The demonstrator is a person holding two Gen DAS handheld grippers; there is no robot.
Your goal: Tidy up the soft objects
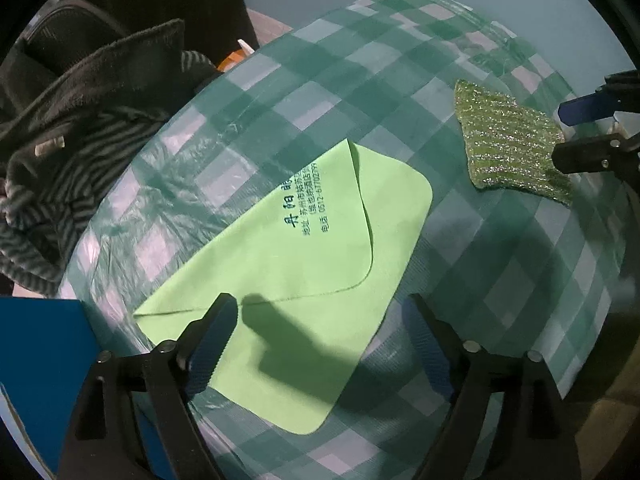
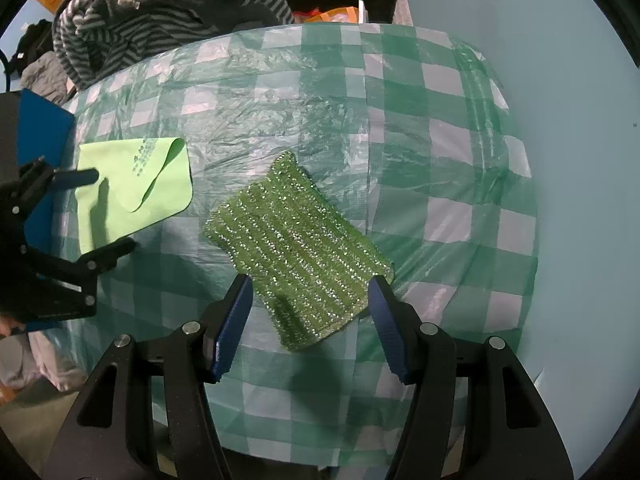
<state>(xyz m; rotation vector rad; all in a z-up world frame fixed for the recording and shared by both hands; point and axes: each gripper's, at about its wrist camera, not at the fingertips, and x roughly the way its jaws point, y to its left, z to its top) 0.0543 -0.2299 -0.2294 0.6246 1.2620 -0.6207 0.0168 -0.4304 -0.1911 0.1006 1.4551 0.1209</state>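
A light green cleaning cloth (image 1: pixel 304 272) with printed text lies partly folded on the green checked tablecloth (image 1: pixel 500 280). My left gripper (image 1: pixel 320 320) is open just above its near edge, empty. A glittery green scrubbing cloth (image 2: pixel 296 248) lies flat to the right; it also shows in the left wrist view (image 1: pixel 508 140). My right gripper (image 2: pixel 310 300) is open, its fingers on either side of that cloth's near end, holding nothing. The light green cloth also shows at the left of the right wrist view (image 2: pixel 136 188), with the left gripper (image 2: pixel 108 212) over it.
A pile of dark and striped clothing (image 1: pixel 80 128) sits off the table's far left edge, also in the right wrist view (image 2: pixel 152 12). A blue box (image 1: pixel 44 368) stands at the near left. A pale blue wall (image 2: pixel 560 80) lies behind the table.
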